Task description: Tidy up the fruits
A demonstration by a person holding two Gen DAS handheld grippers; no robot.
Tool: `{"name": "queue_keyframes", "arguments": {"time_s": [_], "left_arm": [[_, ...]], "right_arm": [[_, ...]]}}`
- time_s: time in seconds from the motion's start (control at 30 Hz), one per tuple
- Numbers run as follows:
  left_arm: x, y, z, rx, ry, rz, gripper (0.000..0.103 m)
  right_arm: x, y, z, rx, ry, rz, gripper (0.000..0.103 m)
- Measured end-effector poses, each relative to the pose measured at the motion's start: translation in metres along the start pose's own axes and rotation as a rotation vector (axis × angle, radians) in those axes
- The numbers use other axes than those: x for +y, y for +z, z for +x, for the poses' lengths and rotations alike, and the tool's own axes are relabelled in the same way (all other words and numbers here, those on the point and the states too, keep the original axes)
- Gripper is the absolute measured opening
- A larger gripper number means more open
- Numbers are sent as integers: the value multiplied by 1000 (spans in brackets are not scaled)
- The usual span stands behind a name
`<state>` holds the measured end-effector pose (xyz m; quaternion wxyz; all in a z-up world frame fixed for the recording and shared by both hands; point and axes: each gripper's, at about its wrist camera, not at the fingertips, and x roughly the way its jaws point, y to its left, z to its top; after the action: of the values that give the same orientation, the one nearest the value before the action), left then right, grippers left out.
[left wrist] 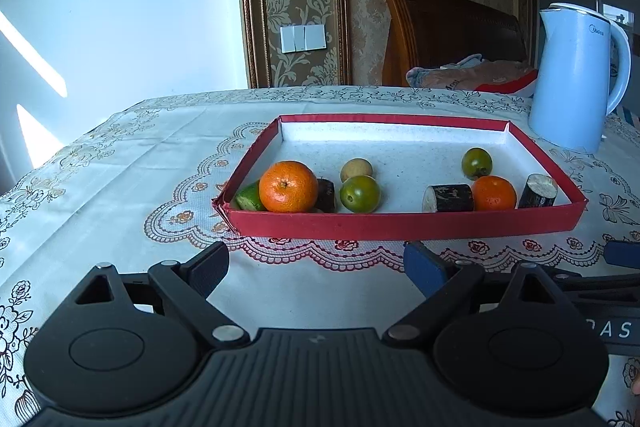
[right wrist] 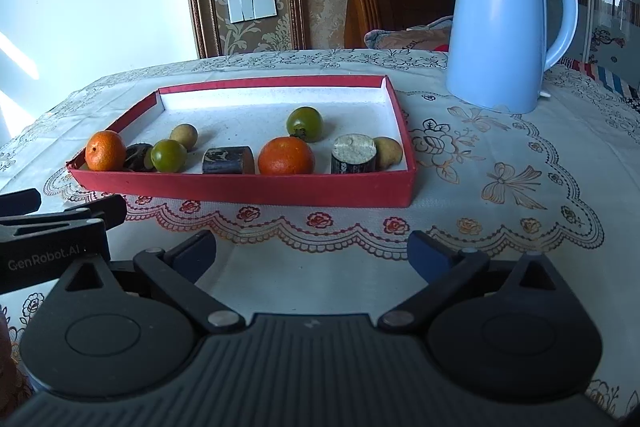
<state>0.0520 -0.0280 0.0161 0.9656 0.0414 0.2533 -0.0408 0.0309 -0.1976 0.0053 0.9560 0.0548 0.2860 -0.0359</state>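
**All fruit in the tray, both claws empty**

A red tray sits mid-surface, its right end near the kettle by the far right corner. Every fruit in view already lies inside it, mostly along the tray's near edge. At the near left corner: an orange, a green slice, a dark cane piece, a green fruit and a tan one. Toward the near right corner: a lying cane piece, a second orange, an upright cane piece and another tan fruit; a second green fruit sits further in.

The left claw and right claw both hang spread wide, holding nothing, over the cloth just short of the tray's near edge.

Nothing is left on the cloth, so gathering looks finished. Kinds remain mixed; if grouping is wanted, that is not yet done.
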Motion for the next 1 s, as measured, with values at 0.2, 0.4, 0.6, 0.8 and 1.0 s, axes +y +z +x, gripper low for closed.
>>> {"name": "queue_keyframes", "arguments": {"time_s": [0.2, 0.4, 0.6, 0.8, 1.0], "left_arm": [[-1, -1, 2, 5, 2, 1, 95], [1, -2, 4, 7, -1, -10, 95], [1, -2, 3, 5, -3, -3, 95], [0, -3, 2, -2, 0, 2, 95], [-1, -3, 2, -4, 1, 4, 95]], "right_arm": [[0, 0, -3, -25, 21, 14, 102], [1, 0, -4, -35, 34, 11, 102], [1, -1, -5, -43, 36, 6, 102], [0, -2, -5, -43, 37, 11, 102], [0, -2, -5, -48, 39, 11, 102]]}}
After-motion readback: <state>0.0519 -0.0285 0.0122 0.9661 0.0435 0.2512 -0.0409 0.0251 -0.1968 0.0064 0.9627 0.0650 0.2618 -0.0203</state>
